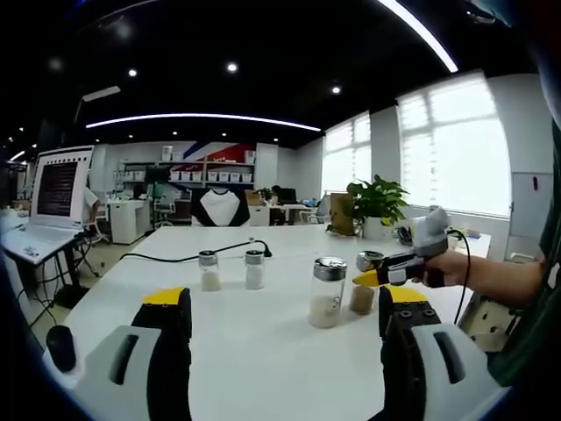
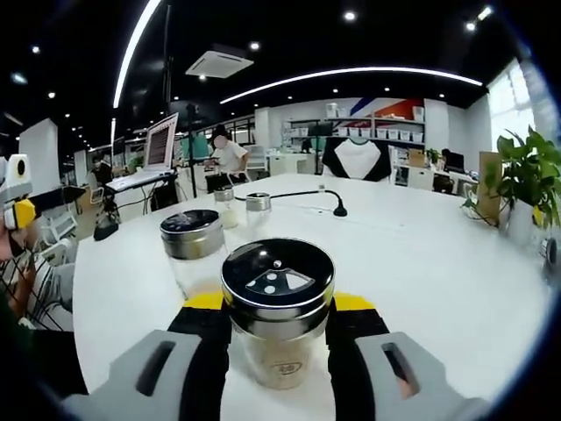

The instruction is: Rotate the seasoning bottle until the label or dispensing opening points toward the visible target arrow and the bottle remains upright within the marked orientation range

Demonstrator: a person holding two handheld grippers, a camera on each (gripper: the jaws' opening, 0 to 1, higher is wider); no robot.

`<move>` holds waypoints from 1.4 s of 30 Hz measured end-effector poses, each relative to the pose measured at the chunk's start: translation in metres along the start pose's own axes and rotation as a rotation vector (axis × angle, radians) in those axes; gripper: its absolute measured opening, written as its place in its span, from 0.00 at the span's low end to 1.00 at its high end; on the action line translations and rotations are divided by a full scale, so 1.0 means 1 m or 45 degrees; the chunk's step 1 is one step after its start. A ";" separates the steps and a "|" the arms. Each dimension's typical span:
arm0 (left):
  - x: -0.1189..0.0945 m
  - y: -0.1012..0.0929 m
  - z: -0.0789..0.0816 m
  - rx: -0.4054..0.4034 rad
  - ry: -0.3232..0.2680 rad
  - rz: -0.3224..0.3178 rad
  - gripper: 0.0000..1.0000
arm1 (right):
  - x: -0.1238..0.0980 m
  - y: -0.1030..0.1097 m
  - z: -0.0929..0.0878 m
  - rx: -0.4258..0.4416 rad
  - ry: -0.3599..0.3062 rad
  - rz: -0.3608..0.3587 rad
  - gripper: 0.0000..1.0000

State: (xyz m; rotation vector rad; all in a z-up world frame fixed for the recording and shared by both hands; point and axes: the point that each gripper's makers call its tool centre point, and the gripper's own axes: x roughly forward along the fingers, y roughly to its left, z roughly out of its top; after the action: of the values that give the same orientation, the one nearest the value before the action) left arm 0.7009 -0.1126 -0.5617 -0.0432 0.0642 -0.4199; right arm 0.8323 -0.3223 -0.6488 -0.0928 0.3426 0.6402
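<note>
Right hand-held gripper (image 2: 277, 338) grips the seasoning bottle (image 2: 277, 303) between both jaws, upright on the white worktop (image 2: 421, 254), apparently near its right edge; lid openings face up. Left hand-held gripper (image 1: 285, 320) hovers open, empty. A taller jar (image 1: 327, 292) stands just beside the bottle.

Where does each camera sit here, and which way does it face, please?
Left gripper view: rides the left gripper, looking across the white table; the person's hand shows.
Right gripper view: rides the right gripper, facing the seasoning bottle between its jaws.
Shared: the table, bottle, glass jar.
</note>
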 end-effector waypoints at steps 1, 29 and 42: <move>0.000 0.000 0.000 -0.001 0.000 0.001 0.93 | 0.000 0.000 0.000 0.003 -0.003 -0.013 0.41; 0.001 -0.001 0.001 -0.004 -0.009 -0.004 0.93 | 0.000 -0.009 -0.002 0.068 0.022 -0.240 0.41; -0.001 -0.001 0.000 -0.008 -0.002 0.002 0.93 | 0.001 -0.010 -0.002 0.099 0.030 -0.319 0.41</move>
State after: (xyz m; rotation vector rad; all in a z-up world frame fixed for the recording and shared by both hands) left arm 0.6998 -0.1136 -0.5619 -0.0500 0.0638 -0.4183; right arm 0.8385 -0.3296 -0.6509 -0.0672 0.3711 0.3775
